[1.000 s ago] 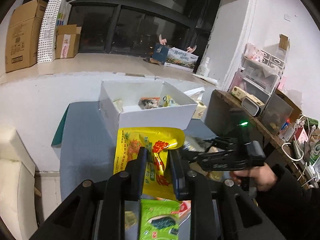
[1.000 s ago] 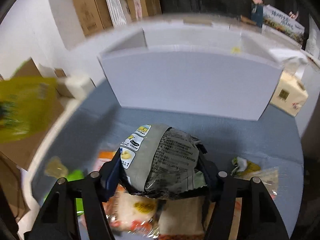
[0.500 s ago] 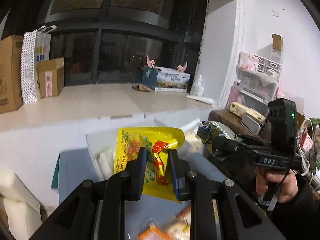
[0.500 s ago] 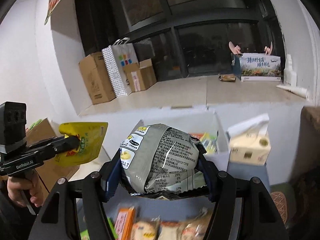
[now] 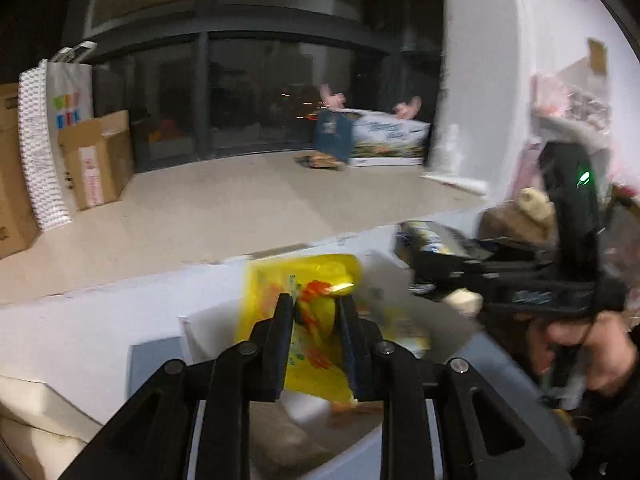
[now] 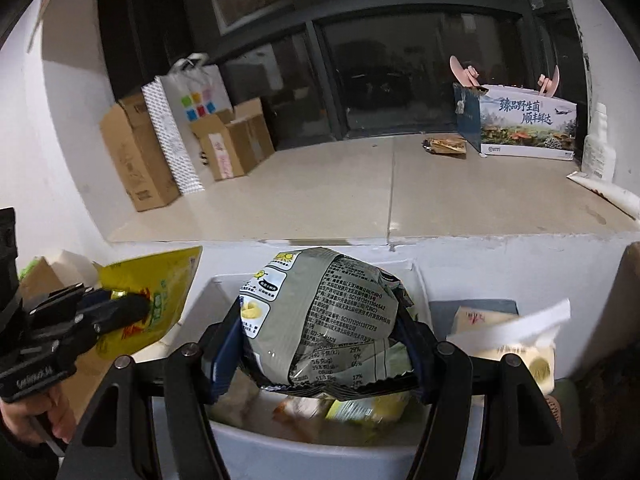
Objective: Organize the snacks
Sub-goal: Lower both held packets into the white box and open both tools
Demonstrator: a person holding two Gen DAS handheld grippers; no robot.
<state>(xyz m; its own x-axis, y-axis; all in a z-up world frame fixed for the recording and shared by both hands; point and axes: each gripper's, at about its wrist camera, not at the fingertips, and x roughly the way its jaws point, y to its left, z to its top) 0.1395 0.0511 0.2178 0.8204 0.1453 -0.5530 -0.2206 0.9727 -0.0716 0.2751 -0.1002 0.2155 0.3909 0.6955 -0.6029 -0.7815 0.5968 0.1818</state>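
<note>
My left gripper (image 5: 316, 312) is shut on a yellow snack pouch (image 5: 308, 284) and holds it above the open white box (image 5: 200, 328). The pouch also shows in the right wrist view (image 6: 160, 280), left of the box. My right gripper (image 6: 320, 332) is shut on a grey-green snack bag (image 6: 320, 312), held over the white box (image 6: 280, 448), which holds several snack packets (image 6: 360, 408). The right gripper also shows in the left wrist view (image 5: 424, 256), at the right above the box.
A beige ledge (image 6: 400, 192) runs behind the box, with cardboard boxes (image 6: 136, 152), a patterned paper bag (image 6: 180, 120) and a printed carton (image 6: 528, 124) on it. A tissue box (image 6: 504, 328) stands right of the white box. A cluttered shelf (image 5: 568, 120) is at the far right.
Both grippers rose from the table with their snacks and have moved forward over the white box. The box interior now lies right below both grippers.
</note>
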